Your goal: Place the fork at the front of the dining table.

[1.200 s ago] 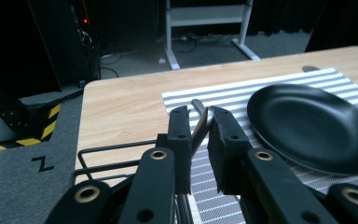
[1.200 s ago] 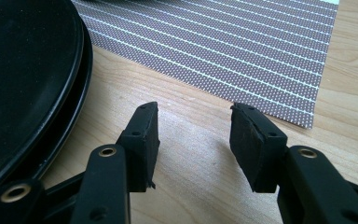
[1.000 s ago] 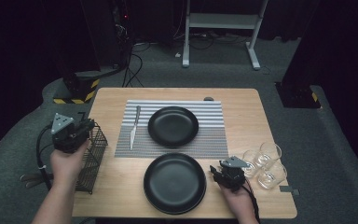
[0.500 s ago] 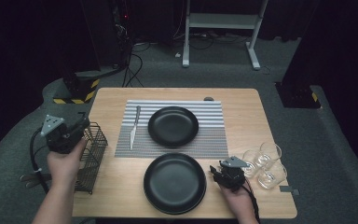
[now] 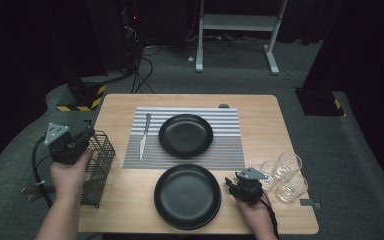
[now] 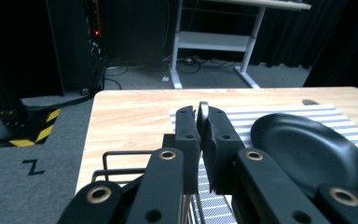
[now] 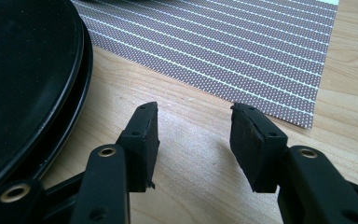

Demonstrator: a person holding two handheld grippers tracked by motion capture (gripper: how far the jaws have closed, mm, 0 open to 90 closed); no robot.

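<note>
Hovering off the left edge of the wooden table [image 5: 260, 107], the left gripper [image 5: 82, 134] sits in the person's left hand [image 5: 70, 172], directly above a black wire basket [image 5: 99, 167] that stands at that edge. In the left gripper view its two black jaws are pressed together with nothing visibly caught between them, and the basket's top wire [image 6: 121, 154] runs just beneath them. Beyond the jaw tips in that view lies a striped placemat [image 6: 279, 114], with the rounded end of a table knife [image 6: 204, 108] peeping up behind the jaws and a black plate [image 6: 312, 149] to the right.

The right gripper [image 5: 234, 184], held in the right hand [image 5: 252, 215], rests low at the table's near right, just beside the rim of a second black plate [image 5: 187, 196]. In the right gripper view its jaws are spread wide apart over bare wood, holding nothing; the plate's edge [image 7: 32, 79] curves along the left, and the corner of the placemat [image 7: 242, 51] lies a little ahead of the tips.

From the high view, the placemat [image 5: 230, 150] spreads across the middle of the table, the knife [image 5: 143, 136] lying along its left part and the farther plate [image 5: 186, 135] on its centre. The nearer plate sits on bare wood just in front of the mat. Three clear drinking glasses [image 5: 282, 175] cluster at the right edge, just beside the right gripper. A grey carpeted floor [image 5: 240, 75] and a white desk frame [image 5: 237, 35] lie beyond the table.
</note>
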